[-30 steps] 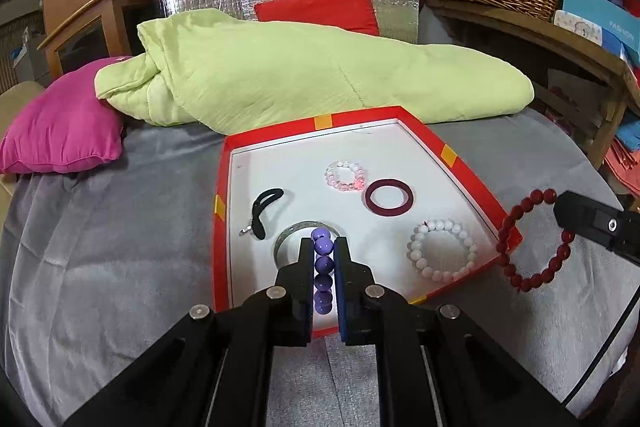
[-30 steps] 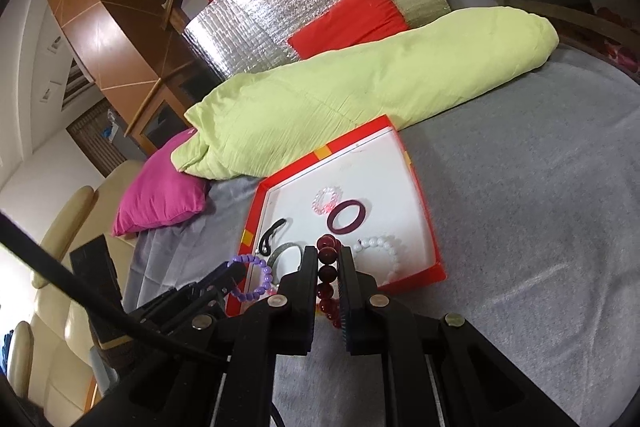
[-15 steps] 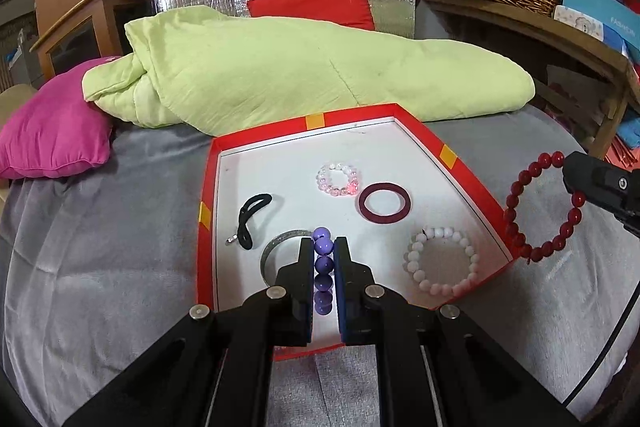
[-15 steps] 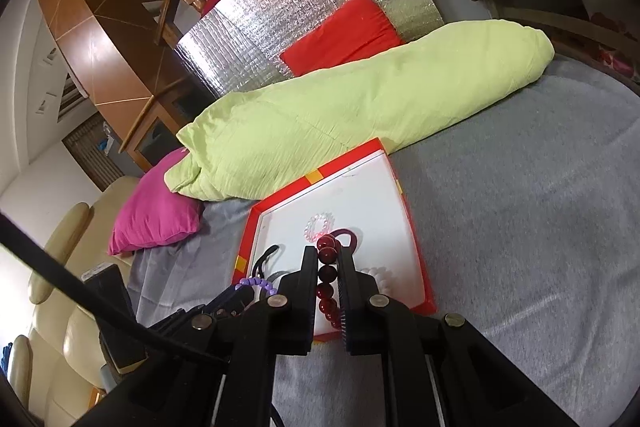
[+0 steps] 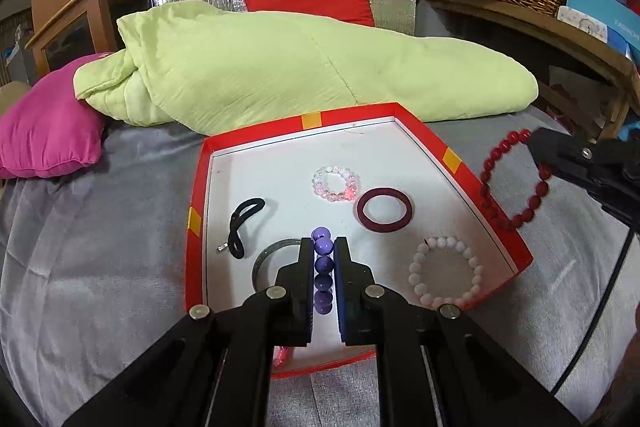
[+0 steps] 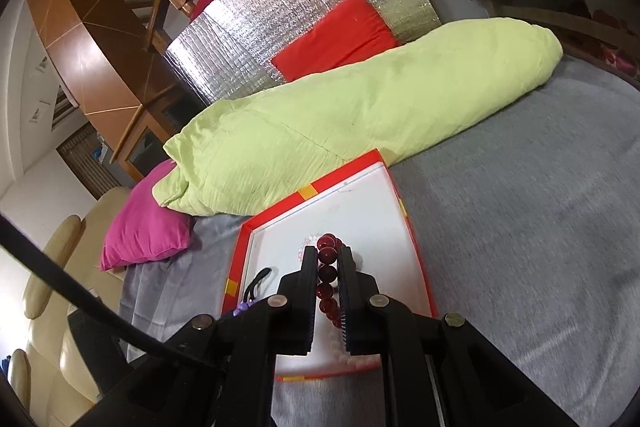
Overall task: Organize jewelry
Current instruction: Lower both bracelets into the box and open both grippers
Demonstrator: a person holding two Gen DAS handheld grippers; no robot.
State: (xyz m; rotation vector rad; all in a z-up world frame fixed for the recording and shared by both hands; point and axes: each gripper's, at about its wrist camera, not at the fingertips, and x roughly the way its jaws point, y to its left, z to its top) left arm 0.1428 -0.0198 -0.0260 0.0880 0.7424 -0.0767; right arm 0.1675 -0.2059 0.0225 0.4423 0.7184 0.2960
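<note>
On the grey bedspread (image 5: 100, 267) sits a red-rimmed tray (image 5: 197, 195), its far edge close against a green quilt (image 5: 280, 67), with open cloth to either side. Inside lie a black cord (image 5: 242, 223), a pink bead ring (image 5: 336, 183), a maroon bangle (image 5: 384, 209), a white bead bracelet (image 5: 446, 273) and a metal bangle (image 5: 266, 255). The left gripper (image 5: 323, 247) is clamped on a purple bead bracelet (image 5: 323, 265), beads lined between the jaws, over the tray's near half. Only that camera shows the red bead bracelet (image 5: 510, 183) dangling just past the tray's right rim. From the right wrist, the right gripper (image 6: 327, 255) pinches those red beads, the jaws nearly closed.
</note>
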